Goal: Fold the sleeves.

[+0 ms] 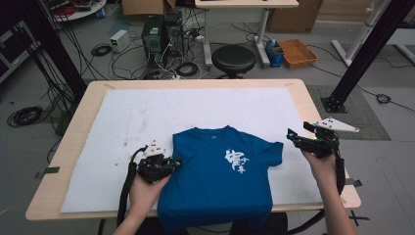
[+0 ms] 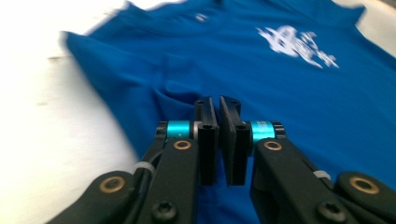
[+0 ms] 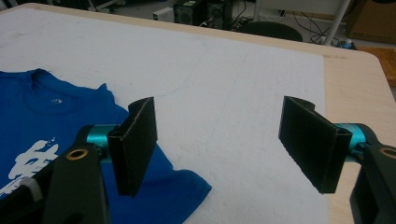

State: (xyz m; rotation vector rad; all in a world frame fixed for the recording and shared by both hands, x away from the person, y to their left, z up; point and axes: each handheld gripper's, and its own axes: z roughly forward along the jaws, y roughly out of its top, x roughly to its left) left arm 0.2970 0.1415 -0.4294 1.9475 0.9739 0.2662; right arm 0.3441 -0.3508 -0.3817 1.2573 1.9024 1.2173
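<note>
Folding barely begun: the left gripper (image 2: 218, 105) is pinching, jaws nearly together, the left sleeve area of the blue cotton T-shirt with white print (image 1: 215, 176); the right gripper (image 3: 219, 144) is hovering wide open, empty, beside the other sleeve

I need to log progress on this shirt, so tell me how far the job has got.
Done: the blue T-shirt lies face up on the white sheet, its hem hanging over the near table edge. In hand: the left gripper, jaws closed, is at the shirt's left side, apparently pinching a fold of fabric. Left: the right gripper is open beside the right sleeve, gripping nothing. No fold is made yet.
</note>
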